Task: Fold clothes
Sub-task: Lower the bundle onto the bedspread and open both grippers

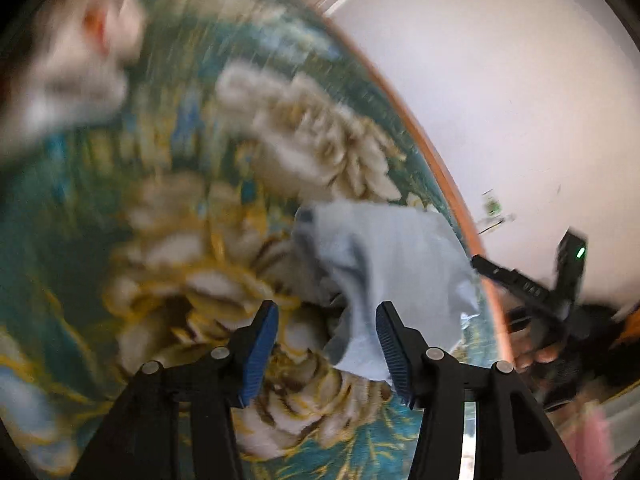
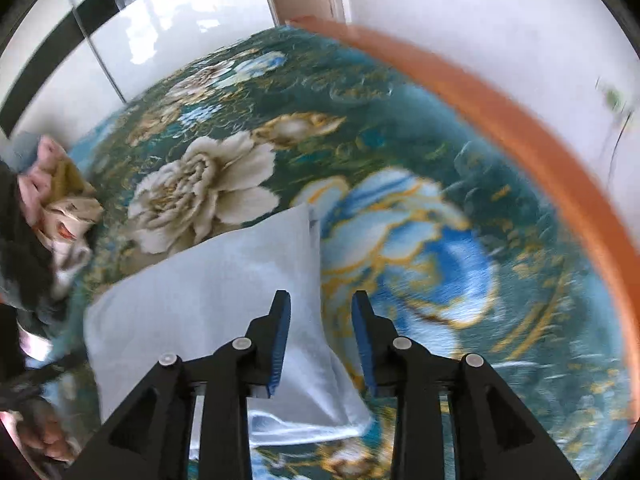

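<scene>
A: Left gripper (image 1: 326,354) first?
B: Jaws apart, blue pads clear of anything. The pale blue garment (image 1: 384,268) lies just past the tips, bunched up; its lower edge sits against the right-hand pad in the left wrist view, but nothing is pinched. Frame is smeared.
A: Right gripper (image 2: 320,340)?
B: Partly open, holding nothing. The pale blue garment (image 2: 208,292) lies flat on the floral bedspread (image 2: 440,240), folded, one edge running down between the jaws; pads don't press it.
A: So the cloth is where?
B: On the bed, near the orange bed edge (image 2: 540,144), by the white wall (image 2: 480,12).
A: Further out?
B: A pile of other clothes (image 2: 60,200) at far left on the bedspread. In the left wrist view, the other black gripper body shows at right, with a hand (image 1: 536,354) on it.
</scene>
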Demonstrator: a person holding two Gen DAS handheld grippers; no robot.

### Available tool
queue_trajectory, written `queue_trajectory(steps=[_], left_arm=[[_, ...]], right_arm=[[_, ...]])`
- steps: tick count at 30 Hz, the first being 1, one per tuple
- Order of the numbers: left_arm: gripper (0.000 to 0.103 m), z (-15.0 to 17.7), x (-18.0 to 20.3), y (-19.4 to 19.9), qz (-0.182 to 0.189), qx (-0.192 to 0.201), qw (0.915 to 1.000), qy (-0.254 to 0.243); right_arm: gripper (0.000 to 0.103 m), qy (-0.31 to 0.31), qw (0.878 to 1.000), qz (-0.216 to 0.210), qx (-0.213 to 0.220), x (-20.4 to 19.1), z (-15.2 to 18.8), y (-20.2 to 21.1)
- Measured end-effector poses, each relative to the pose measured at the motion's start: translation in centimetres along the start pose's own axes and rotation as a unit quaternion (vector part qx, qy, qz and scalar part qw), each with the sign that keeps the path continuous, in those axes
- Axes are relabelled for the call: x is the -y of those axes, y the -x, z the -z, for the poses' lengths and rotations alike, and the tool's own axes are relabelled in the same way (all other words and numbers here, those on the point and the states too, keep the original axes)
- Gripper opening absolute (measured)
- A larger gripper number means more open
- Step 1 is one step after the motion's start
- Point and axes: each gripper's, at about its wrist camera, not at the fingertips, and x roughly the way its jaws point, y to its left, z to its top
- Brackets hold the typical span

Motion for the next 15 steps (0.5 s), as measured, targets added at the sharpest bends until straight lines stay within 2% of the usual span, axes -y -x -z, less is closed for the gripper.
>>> queue_trajectory(steps=[2,3,5,6,8,11,15], left_arm=[[0.055,0.2,3.0,0.7,-0.002,0.020,0.9983,-0.054],[0.056,0.3,4.5,1.1,-0.003,0.031,0.9962,-0.081],[0.059,0.1,6.0,-0.6,0.008,0.027,0.9942,-0.103],[0.059,0.0,6.1,-2.0,0.002,0.016,0.9947,-0.101],[0.059,0.2,4.9,-4.3,-0.008,-0.014,0.9966,-0.081],[0.059,0.4,3.1,-7.0,-0.029,-0.044,0.9970,-0.057],[0.059,0.8,2.7,-7.2,-0.038,-0.047,0.9969,-0.049]], right_arm=[[0.032,0.043,0.999,0.013,0.014,-2.4,0.2,1.2],[0.032,0.061,0.998,-0.010,0.015,-3.9,0.4,1.4],[0.033,0.096,0.994,-0.054,0.015,-6.8,1.1,1.6],[0.034,0.110,0.992,-0.066,0.010,-7.8,1.6,1.2],[0.034,0.127,0.990,-0.060,-0.012,-8.6,2.6,-0.4],[0.034,0.103,0.994,-0.027,-0.034,-6.6,3.8,-2.5],[0.034,0.036,0.999,-0.005,-0.015,-3.1,4.5,-2.3]])
